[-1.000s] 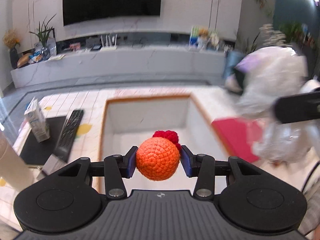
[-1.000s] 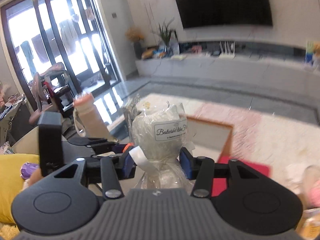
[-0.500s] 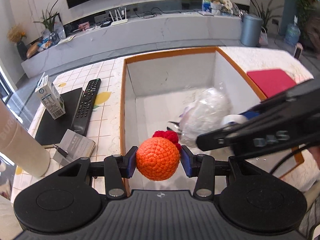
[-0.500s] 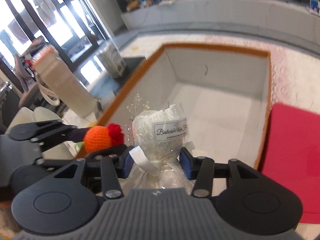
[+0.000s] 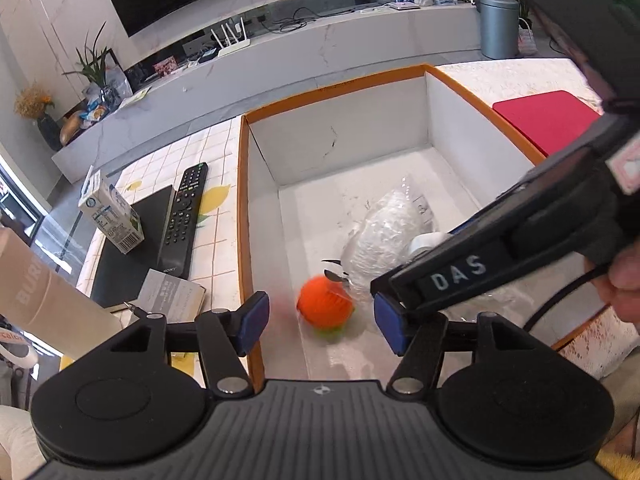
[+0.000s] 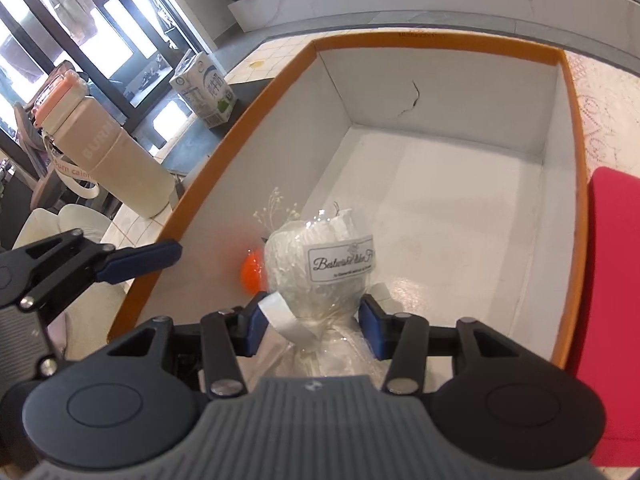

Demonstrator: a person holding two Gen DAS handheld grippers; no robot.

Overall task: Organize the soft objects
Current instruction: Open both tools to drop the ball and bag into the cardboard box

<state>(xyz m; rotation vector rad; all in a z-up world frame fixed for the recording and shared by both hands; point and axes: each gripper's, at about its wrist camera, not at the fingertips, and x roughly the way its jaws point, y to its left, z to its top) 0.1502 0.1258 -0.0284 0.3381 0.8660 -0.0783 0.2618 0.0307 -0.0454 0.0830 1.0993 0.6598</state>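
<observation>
**Orange ball let go into the box**

The left gripper (image 5: 320, 322), clamped on the orange crochet ball (image 5: 325, 307) a moment ago, has just been opening; its jaws now stand wide and touch nothing. The ball, blurred, sits low inside the orange-rimmed box (image 5: 243, 216) near its left wall. The right gripper (image 6: 311, 325) has come down into the box, pads pinching the cellophane-wrapped bouquet (image 6: 320, 268) just beside the ball.
</observation>
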